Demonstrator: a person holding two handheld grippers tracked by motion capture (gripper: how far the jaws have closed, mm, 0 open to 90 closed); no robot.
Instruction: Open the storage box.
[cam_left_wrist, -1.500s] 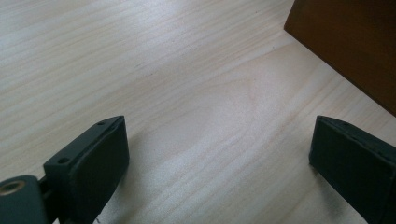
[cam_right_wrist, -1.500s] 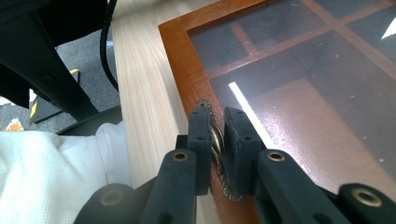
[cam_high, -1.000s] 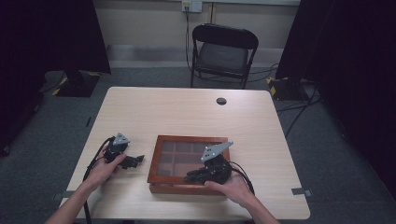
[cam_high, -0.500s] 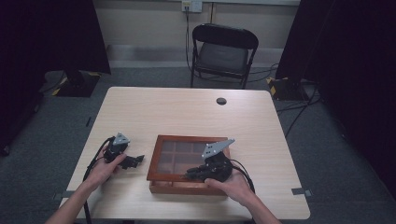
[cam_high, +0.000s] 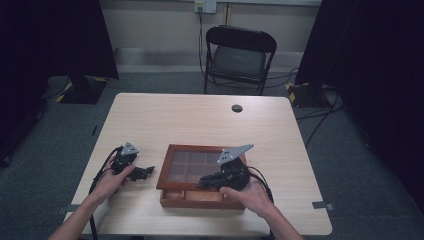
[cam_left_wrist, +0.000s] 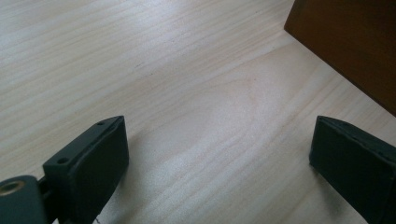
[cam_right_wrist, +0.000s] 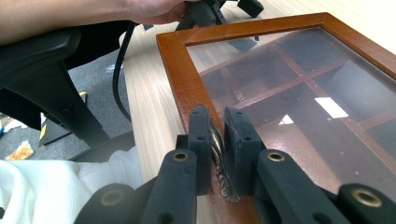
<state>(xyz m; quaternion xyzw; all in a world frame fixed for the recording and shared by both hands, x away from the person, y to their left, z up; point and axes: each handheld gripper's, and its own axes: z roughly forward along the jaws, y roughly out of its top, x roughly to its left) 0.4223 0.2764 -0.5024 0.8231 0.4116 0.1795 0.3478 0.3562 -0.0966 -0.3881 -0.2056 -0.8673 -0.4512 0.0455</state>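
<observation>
Lid (cam_high: 200, 165) raised, right claw (cam_right_wrist: 218, 140) clamping handle (cam_right_wrist: 219, 158)

A light wood-grain rectangular table (cam_high: 200, 125) carries a brown glass-lidded wooden box (cam_high: 172, 162); a small black round disc (cam_high: 237, 108) lies far beyond the grippers.

Probably a studio, black curtains (cam_high: 50, 40), folding chair (cam_high: 239, 55)

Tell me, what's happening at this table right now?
A person is working on a wooden box with a glass-paned lid. The right gripper has its fingers shut on a small metal handle at the lid's front edge, and the lid looks slightly raised. The left gripper rests open on the table beside the box, holding nothing.
</observation>
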